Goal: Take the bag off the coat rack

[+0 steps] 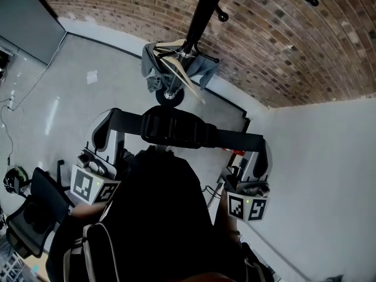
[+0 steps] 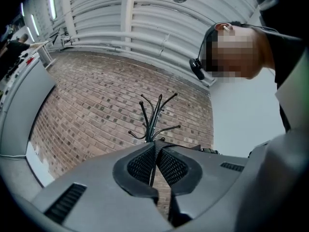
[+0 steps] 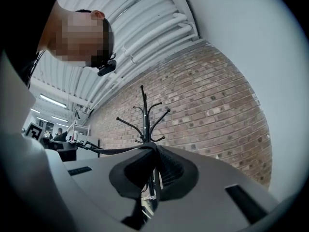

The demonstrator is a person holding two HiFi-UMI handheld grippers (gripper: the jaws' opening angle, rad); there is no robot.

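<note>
In the head view a black bag (image 1: pixel 158 216) hangs low between my two grippers by its black strap (image 1: pixel 176 128), which is stretched level with its shoulder pad in the middle. My left gripper (image 1: pixel 107 128) is shut on the strap's left end, and my right gripper (image 1: pixel 260 154) is shut on its right end. The left gripper (image 2: pixel 155 149) shows its jaws pinched on the thin strap (image 2: pixel 153 168). The right gripper (image 3: pixel 155 151) has the strap (image 3: pixel 116 150) running off to the left. The black coat rack (image 1: pixel 200 16) stands beyond, apart from the bag, with bare hooks (image 2: pixel 154 115) (image 3: pixel 144 115).
A grey garment (image 1: pixel 155 69) and a wooden hanger (image 1: pixel 179 75) lie at the rack's wheeled base. A brick wall (image 1: pixel 264 40) stands behind the rack and a white wall (image 1: pixel 329 169) is to the right. A black office chair (image 1: pixel 35 210) sits at lower left. Cables (image 1: pixel 12 104) trail on the floor at left.
</note>
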